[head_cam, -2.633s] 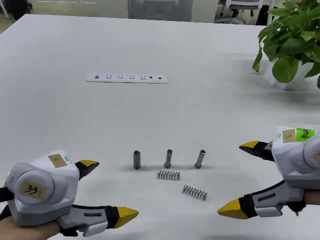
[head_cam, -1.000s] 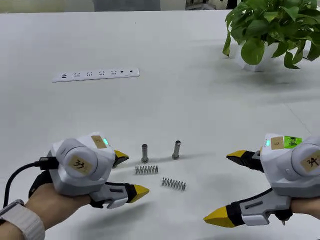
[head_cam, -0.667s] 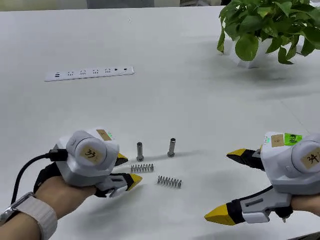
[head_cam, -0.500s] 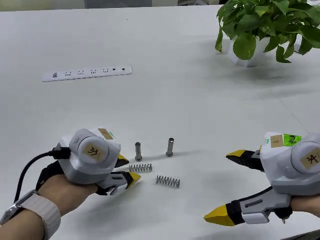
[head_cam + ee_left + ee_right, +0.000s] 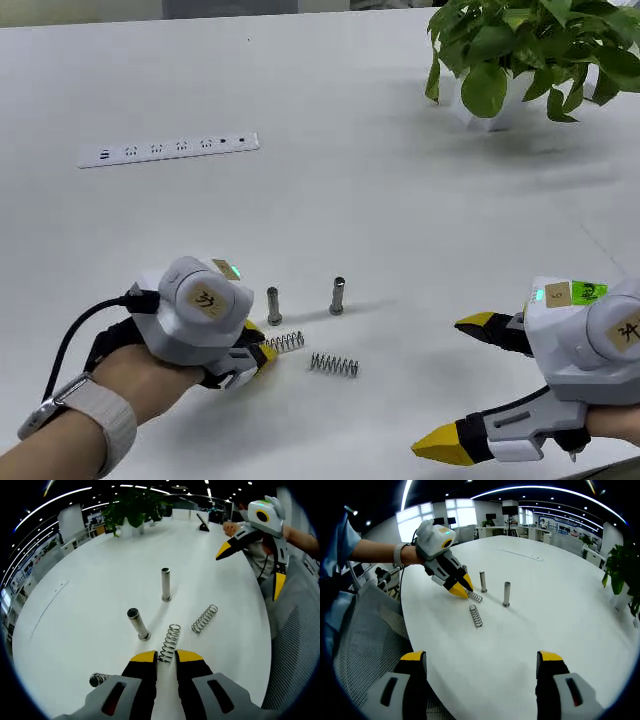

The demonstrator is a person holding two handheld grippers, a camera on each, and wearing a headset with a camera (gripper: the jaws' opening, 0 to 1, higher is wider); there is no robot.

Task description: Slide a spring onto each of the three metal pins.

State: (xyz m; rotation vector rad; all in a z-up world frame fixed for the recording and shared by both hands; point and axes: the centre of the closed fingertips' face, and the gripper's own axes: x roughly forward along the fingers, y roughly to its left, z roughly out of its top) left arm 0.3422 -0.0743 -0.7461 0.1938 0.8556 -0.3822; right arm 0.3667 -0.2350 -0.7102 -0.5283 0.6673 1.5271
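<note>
My left claw (image 5: 166,656) pinches the near end of a spring (image 5: 170,639) lying on the counter (image 5: 100,570), at 5 o'clock from the nearest bare pin (image 5: 138,624). My right claw (image 5: 481,656) gapes wide, well apart.

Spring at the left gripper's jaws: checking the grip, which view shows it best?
Left gripper view: the spring lies straight ahead, near end between the jaws. Head view: partly hidden behind the left gripper; right gripper view: small, far.
</note>
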